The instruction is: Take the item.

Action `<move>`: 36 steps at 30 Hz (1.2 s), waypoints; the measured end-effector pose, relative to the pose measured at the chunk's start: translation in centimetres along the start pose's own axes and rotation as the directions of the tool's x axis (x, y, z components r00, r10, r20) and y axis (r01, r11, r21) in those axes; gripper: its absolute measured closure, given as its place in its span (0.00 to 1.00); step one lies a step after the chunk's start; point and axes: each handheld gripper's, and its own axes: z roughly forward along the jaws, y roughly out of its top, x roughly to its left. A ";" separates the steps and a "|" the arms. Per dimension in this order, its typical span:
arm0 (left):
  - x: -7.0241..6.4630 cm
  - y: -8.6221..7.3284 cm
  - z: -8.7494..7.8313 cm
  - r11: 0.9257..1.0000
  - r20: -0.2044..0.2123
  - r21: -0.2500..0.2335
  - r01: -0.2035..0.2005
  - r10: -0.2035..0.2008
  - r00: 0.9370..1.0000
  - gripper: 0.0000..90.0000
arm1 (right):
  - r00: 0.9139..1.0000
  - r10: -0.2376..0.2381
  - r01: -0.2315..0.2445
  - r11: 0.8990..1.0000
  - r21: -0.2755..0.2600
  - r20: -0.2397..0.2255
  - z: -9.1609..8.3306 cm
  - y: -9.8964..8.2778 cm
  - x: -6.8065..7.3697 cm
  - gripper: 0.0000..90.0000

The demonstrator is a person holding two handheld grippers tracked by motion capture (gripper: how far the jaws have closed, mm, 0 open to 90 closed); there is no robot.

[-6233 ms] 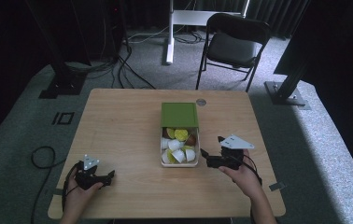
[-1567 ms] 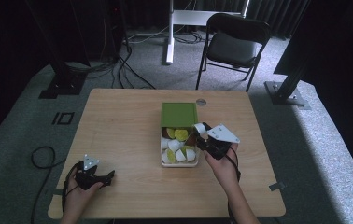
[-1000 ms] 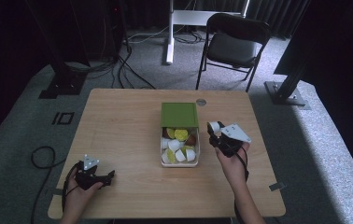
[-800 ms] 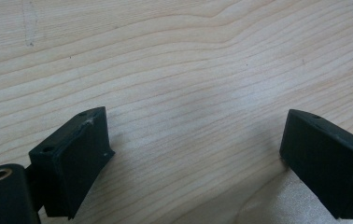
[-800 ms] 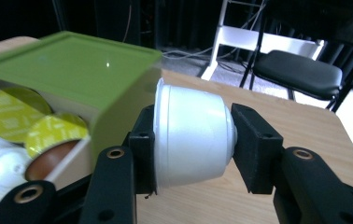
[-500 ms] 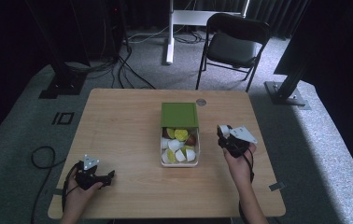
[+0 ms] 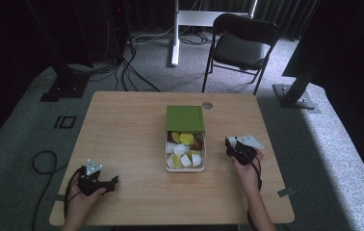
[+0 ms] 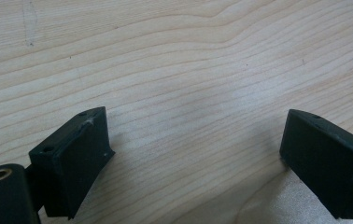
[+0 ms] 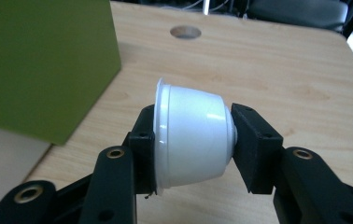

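A white tray point(image 7: 168, 168) holding several white, yellow and brown capsules sits mid-table, its green lid point(image 7: 185, 118) slid back over the far end. My right gripper point(image 7: 231, 143) hovers just right of the tray, shut on a white capsule point(image 9: 191, 135) that lies on its side between the jaws, rim to the left. The green lid point(image 9: 44, 65) rises at the left of the right gripper view. My left gripper point(image 7: 115, 180) rests near the table's front left corner, open, with bare wood between its jaws point(image 8: 193, 140).
A round cable hole point(image 7: 207, 105) lies in the wooden table point(image 7: 122, 130) behind the lid. A black folding chair point(image 7: 240, 45) stands beyond the far edge. Cables trail on the carpet at the left point(image 7: 40, 161).
My right gripper went to the tray, closed on a white capsule, and has carried it out to the right of the tray. The left gripper has not moved.
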 end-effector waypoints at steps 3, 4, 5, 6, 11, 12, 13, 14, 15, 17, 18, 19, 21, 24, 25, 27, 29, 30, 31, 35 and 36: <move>0.0 0.0 0.0 1.000 0.000 0.000 0.000 0.000 1.000 0.11 | 1.000 0.005 -0.005 1.000 0.020 -0.003 0.4 -0.6 -0.1 0.62; 0.0 0.0 0.0 1.000 0.000 0.000 0.000 0.000 1.000 0.11 | 1.000 0.005 -0.005 1.000 0.030 -0.002 0.6 -0.7 -0.2 0.62; 0.0 0.0 0.0 1.000 0.000 0.000 0.000 0.000 1.000 0.11 | 1.000 0.010 -0.010 0.999 0.035 -0.005 0.7 -0.9 -0.2 0.62; 0.0 0.0 0.0 1.000 0.000 0.000 0.000 0.000 1.000 0.11 | 1.000 0.015 -0.014 0.999 0.039 -0.008 0.8 -1.0 -0.3 0.62; 0.0 0.0 0.0 1.000 0.000 0.000 0.000 0.000 1.000 0.11 | 1.000 0.024 -0.024 0.998 0.066 -0.008 1.3 -1.5 -0.5 0.62; 0.0 0.0 0.0 1.000 0.000 0.000 0.000 0.000 1.000 0.11 | 1.000 0.024 -0.023 0.997 0.071 -0.009 1.4 -1.7 -0.5 0.62; 0.0 0.0 0.0 1.000 0.000 0.000 0.000 0.000 1.000 0.11 | 1.000 0.030 -0.029 0.997 0.075 -0.010 1.5 -1.8 -0.6 0.62; 0.0 0.0 0.0 1.000 0.000 0.000 0.000 0.000 1.000 0.11 | 0.999 0.032 -0.031 0.996 0.082 -0.010 1.6 -1.9 -0.6 0.62; 0.0 0.0 0.0 1.000 0.000 -0.001 0.000 0.000 1.000 0.11 | 0.999 0.034 -0.033 0.996 0.087 -0.010 1.7 -2.0 -0.6 0.62; 0.0 0.0 0.0 1.000 0.000 0.000 0.000 0.000 1.000 0.11 | 0.999 0.030 -0.029 0.995 0.099 -0.010 1.8 -2.2 -0.7 0.62; 0.0 0.0 0.0 1.000 0.000 0.000 0.000 0.000 1.000 0.11 | 1.000 0.026 -0.025 0.994 0.110 -0.004 1.9 -2.2 -0.7 0.62; 0.0 0.0 0.0 1.000 0.000 0.000 0.000 0.000 1.000 0.11 | 1.000 0.028 -0.028 0.994 0.108 -0.003 1.9 -2.2 -0.7 0.62; 0.0 0.0 0.0 1.000 0.000 0.000 0.000 0.000 1.000 0.11 | 1.000 0.027 -0.027 0.993 0.118 -0.004 1.9 -2.2 -0.7 0.62; 0.0 0.0 0.0 1.000 0.000 0.000 0.000 0.000 1.000 0.11 | 0.999 0.040 -0.039 0.992 0.122 -0.007 1.9 -2.2 -0.9 0.60; 0.0 0.0 0.0 1.000 0.000 0.000 0.000 0.000 1.000 0.11 | 0.999 0.037 -0.036 0.991 0.132 -0.002 2.0 -2.2 -1.0 0.57; 0.0 0.0 0.0 1.000 0.000 0.000 0.000 0.000 1.000 0.11 | 1.000 0.029 -0.030 0.992 0.127 0.006 1.9 -2.2 -1.1 0.56; 0.0 0.0 0.0 1.000 0.000 0.000 0.000 0.000 1.000 0.11 | 1.000 0.029 -0.030 0.992 0.126 0.007 1.8 -2.2 -1.3 0.54; 0.0 0.0 0.0 1.000 0.000 0.000 0.000 0.000 1.000 0.11 | 1.000 0.028 -0.029 0.992 0.125 0.012 1.7 -2.2 -1.4 0.53; 0.0 0.0 0.0 1.000 0.000 0.000 0.000 0.000 1.000 0.11 | 1.000 0.028 -0.029 0.992 0.119 0.012 1.6 -2.2 -1.5 0.51; 0.0 0.0 0.0 1.000 0.000 0.000 0.000 0.000 1.000 0.11 | 1.000 0.027 -0.026 0.996 0.087 -0.006 1.0 -2.1 -1.9 0.42; 0.0 0.0 0.0 1.000 0.000 -0.001 0.000 0.000 1.000 0.11 | 0.999 0.029 -0.028 0.997 0.079 -0.013 0.7 -2.0 -2.1 0.39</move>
